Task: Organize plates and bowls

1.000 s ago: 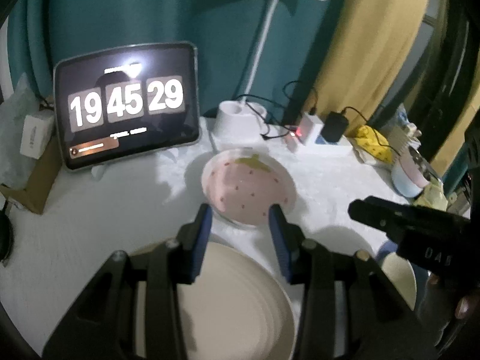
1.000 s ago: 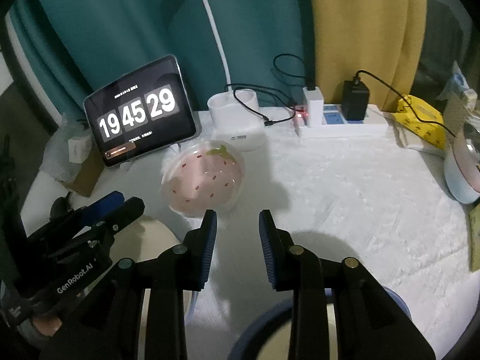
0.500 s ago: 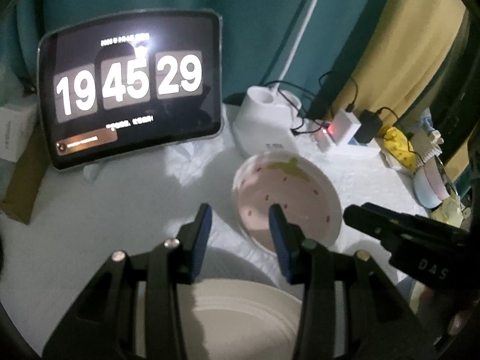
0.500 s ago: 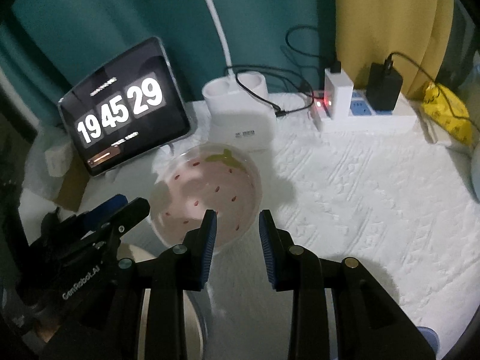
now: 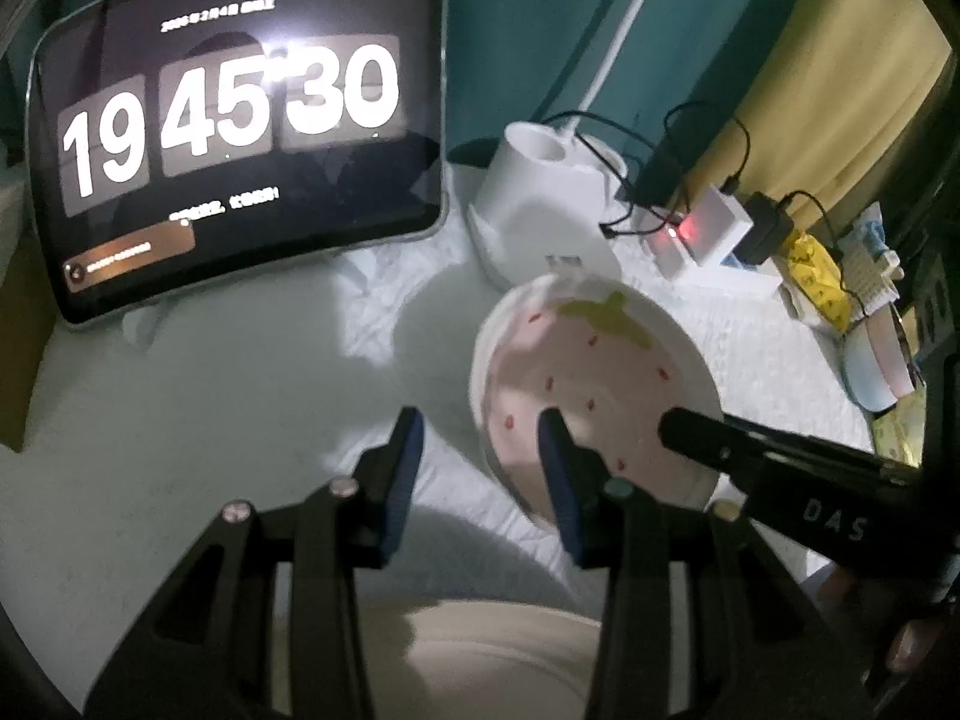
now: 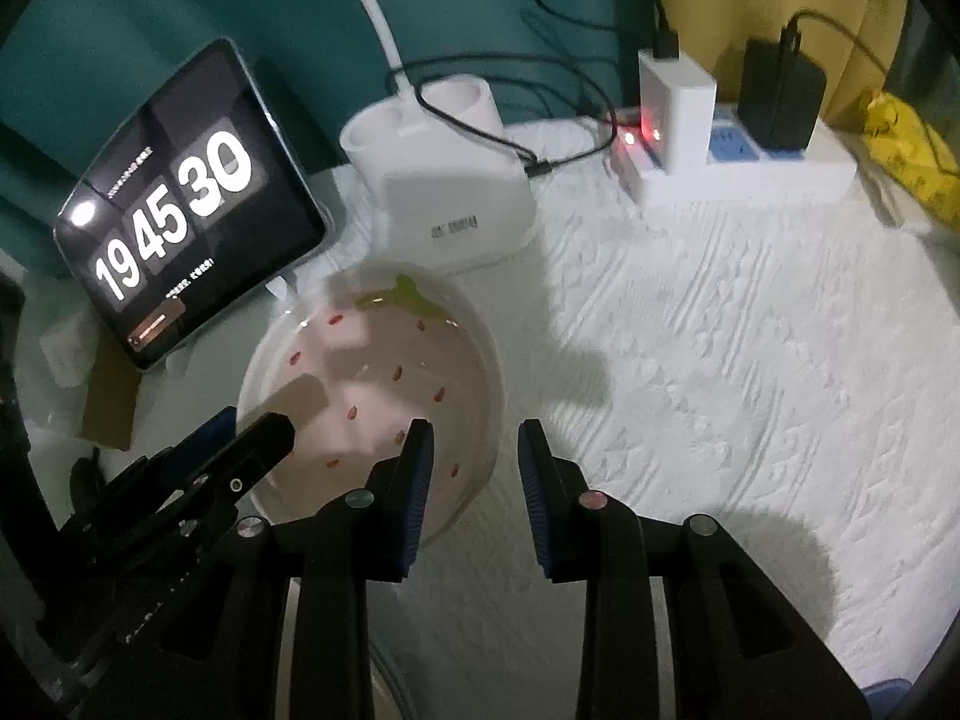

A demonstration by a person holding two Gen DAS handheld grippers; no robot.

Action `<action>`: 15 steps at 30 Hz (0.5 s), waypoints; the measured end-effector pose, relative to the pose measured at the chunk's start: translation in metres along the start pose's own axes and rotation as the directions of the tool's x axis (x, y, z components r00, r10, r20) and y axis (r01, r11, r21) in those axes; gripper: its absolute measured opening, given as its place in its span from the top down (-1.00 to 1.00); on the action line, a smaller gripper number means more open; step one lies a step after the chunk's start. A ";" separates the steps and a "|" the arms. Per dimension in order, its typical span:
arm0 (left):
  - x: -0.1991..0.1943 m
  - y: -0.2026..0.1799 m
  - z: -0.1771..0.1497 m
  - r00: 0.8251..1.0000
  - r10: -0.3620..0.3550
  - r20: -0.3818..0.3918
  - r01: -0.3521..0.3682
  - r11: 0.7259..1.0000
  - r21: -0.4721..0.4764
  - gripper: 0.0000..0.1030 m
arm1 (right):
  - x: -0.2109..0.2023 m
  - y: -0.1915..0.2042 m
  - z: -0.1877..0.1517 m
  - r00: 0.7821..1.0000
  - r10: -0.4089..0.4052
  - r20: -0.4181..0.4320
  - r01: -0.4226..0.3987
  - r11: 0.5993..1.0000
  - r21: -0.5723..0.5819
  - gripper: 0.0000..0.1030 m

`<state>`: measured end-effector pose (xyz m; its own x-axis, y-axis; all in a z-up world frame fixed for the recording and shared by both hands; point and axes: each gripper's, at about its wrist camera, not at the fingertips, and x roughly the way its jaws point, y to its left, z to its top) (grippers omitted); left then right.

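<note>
Tablet clock [image 5: 240,138], white lamp base [image 6: 444,180], power strip [image 6: 750,171] on white cloth [image 6: 750,372]

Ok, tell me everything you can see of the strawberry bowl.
The strawberry bowl is round and shallow, glossy like glazed ceramic, with a white rim, a pink inside dotted with red seed marks and a green leaf painted at its far edge. It sits upright and empty on the white textured cloth, just in front of the white lamp base. Both grippers hover over it; neither grips it.

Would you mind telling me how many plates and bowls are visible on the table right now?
3: strawberry-pattern bowl centre, cream plate at the near edge, pink-and-blue bowl far right. Others may sit out of frame.
</note>
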<state>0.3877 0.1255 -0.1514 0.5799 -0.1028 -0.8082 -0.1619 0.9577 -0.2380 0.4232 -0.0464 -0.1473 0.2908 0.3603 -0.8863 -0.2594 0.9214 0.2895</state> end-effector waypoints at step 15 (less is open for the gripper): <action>0.018 -0.008 -0.004 0.999 -0.014 -0.033 0.015 0.999 0.039 0.26 | 0.009 0.009 0.006 0.999 -0.012 -0.030 0.011 0.999 -0.030 0.59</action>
<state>0.3963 0.1144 -0.1666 0.5556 -0.1245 -0.8221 -0.1220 0.9658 -0.2287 0.4289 -0.0341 -0.1506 0.2664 0.3451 -0.9000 -0.2838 0.9204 0.2689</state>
